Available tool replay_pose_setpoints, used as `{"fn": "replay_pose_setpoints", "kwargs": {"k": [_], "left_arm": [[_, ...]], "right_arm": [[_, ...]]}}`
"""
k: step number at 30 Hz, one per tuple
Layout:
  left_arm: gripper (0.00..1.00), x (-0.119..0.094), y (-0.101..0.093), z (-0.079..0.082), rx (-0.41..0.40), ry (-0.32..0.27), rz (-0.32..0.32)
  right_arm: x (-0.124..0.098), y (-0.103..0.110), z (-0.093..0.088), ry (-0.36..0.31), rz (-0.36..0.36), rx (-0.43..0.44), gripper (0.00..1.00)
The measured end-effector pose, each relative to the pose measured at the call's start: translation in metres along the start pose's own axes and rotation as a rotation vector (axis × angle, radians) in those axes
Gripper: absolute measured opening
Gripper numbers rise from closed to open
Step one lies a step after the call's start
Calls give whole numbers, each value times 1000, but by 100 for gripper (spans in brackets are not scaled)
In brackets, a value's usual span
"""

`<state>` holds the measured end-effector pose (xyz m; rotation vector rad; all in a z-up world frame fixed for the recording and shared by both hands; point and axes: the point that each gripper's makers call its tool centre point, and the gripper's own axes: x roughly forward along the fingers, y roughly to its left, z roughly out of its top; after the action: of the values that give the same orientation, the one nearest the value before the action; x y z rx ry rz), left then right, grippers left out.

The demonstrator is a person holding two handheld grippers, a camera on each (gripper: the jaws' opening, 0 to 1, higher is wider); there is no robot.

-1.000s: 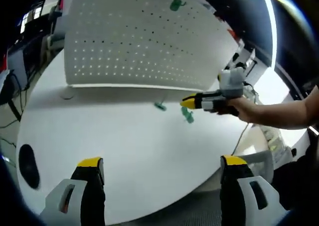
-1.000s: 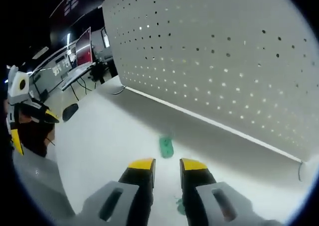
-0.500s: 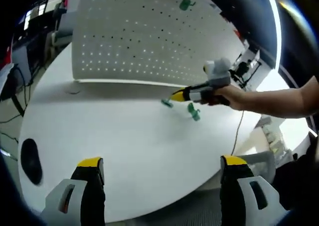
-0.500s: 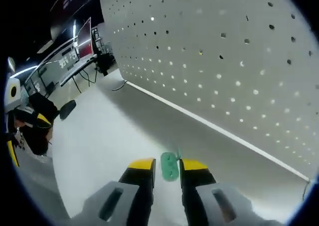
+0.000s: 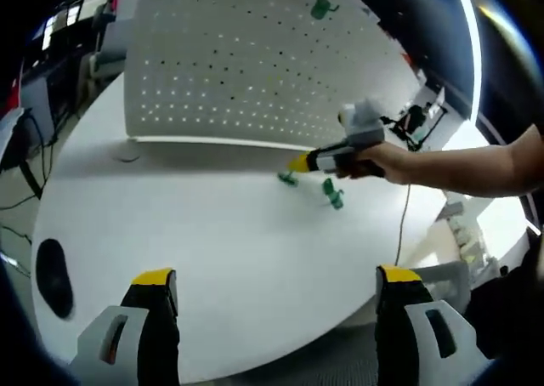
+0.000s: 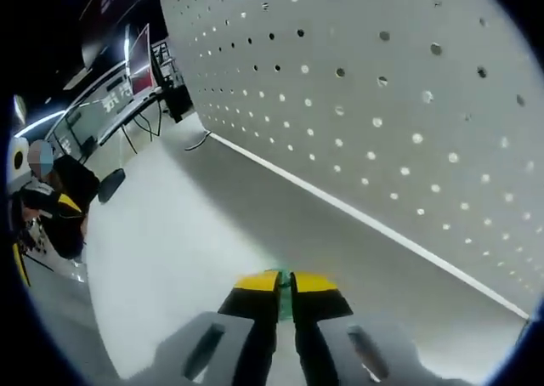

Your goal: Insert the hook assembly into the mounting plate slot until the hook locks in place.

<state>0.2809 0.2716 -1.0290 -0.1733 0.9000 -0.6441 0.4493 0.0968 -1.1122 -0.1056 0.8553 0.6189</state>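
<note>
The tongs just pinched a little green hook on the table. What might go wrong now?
1. The right tongs hold the green hook by a thin sliver, so it may slip out when lifted.
2. A second green hook lies close beside the tongs on the white table and could get knocked away.
3. The holes in the white board are small, so the hook may miss and fail to lock.

White pegboard [image 5: 246,71] stands upright on the worktop [image 5: 212,250], one green hook [image 5: 320,9] mounted near its top edge. A second green hook [image 5: 288,179] lies near its foot; a third [image 5: 332,195] lies just beside.
</note>
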Motion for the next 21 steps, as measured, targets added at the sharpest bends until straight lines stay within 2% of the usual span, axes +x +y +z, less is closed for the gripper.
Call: {"fn": "replay_pose_setpoints", "kwargs": {"k": [2, 5, 10, 19, 21], "left_arm": [[100, 0, 1, 0, 4, -1, 9], [99, 0, -1, 1, 3, -2, 2], [99, 0, -7, 7, 19, -9, -6], [97, -2, -19, 28, 55, -45, -32], [92, -5, -21, 38, 84, -77, -30]], "right_arm": [[-1, 0, 1, -1, 1, 8, 1], [-4, 3, 6, -26, 11, 89, 0], [-15, 4, 13, -52, 2, 82, 0], [-59, 11, 51, -196, -7, 113, 0], [-72, 15, 60, -230, -10, 115, 0]]}}
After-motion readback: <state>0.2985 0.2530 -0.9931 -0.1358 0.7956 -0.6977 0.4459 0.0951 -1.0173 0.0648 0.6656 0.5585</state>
